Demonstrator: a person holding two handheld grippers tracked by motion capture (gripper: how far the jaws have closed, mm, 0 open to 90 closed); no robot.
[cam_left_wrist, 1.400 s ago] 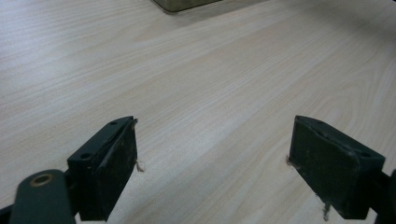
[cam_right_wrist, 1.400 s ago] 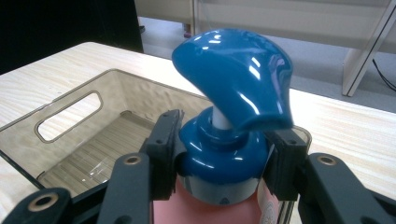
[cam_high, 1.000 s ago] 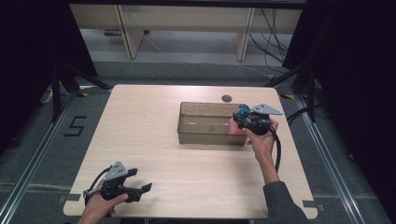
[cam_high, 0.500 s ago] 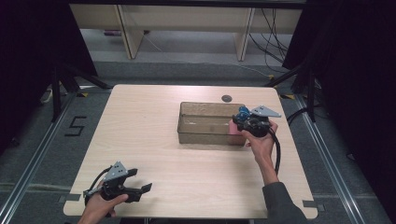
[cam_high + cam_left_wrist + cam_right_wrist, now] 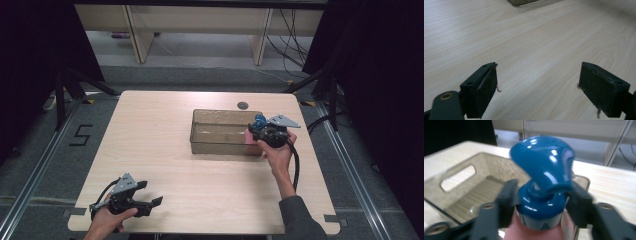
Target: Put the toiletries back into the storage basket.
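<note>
**Right claw at a blue-capped bottle by the bin**

Two claws are counted, one per hand, along with one counter (image 5: 200,165), one translucent bin (image 5: 220,145) and one pink bottle with a blue pump cap (image 5: 541,170).

The counter is seen whole from the high view, with a small dark round hole (image 5: 243,105) near its far edge. The bin stands right of the middle, and apart from the bottle at its right end nothing can be made out in it. The right claw (image 5: 261,131) is held at the bin's right end, where a patch of pink shows at the wall. The left claw (image 5: 150,202) is held at the counter's near left corner, well apart from the bin.

What the high view leaves unclear is supplied by the right claw's view: the bottle stands upright between the jaws, which flank the blue collar under the pump head. The jaws have just been opening; whether the pads press the collar cannot be told through the blur. A handle slot (image 5: 457,177) is seen in the bin's wall.

In the left claw's view, the left claw (image 5: 537,85) is spread wide over bare wood, holding nothing.
</note>
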